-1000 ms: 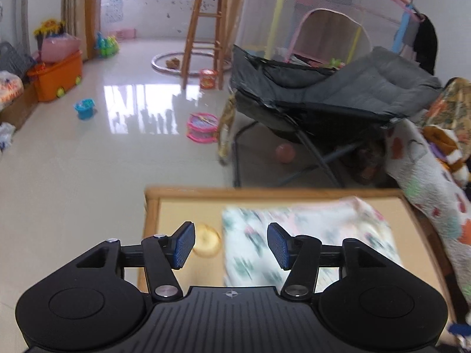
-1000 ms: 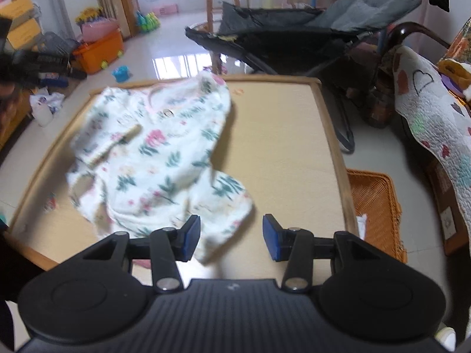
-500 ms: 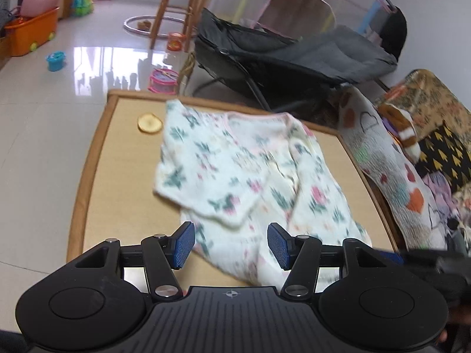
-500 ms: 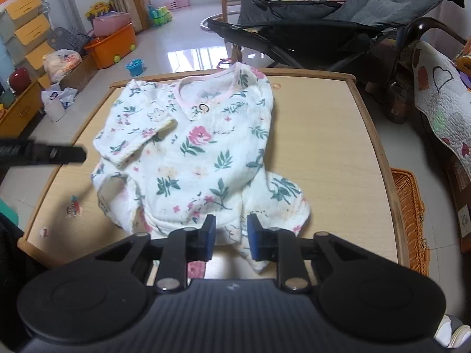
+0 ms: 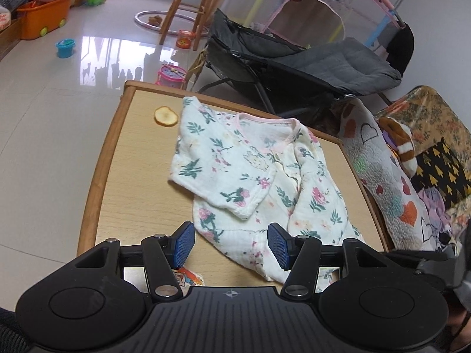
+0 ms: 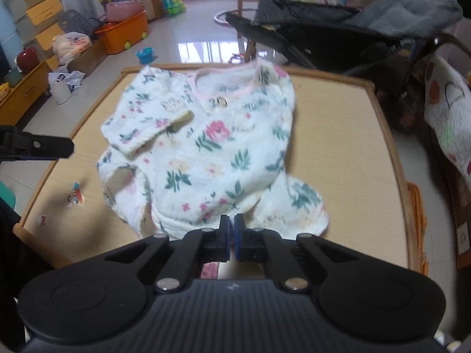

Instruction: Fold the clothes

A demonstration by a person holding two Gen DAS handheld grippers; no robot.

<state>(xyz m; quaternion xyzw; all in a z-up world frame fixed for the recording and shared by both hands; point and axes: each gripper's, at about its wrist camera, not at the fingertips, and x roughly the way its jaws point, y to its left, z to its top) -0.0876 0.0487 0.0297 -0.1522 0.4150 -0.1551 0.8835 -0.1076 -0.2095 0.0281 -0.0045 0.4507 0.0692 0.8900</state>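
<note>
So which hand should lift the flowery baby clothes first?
Probably the right. The right tool is already shut on the flowery baby clothes at the near hem, while the left tool is open above the other edge, gripping nothing.

No legible text, seemingly, anywhere.

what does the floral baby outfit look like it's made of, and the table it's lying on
Floral baby outfit: likely soft quilted cotton, matte; it rumples and shows stitched hems. Table: pale wood-grain top, perhaps laminate, with a rounded, slightly glossy wooden rim.
</note>
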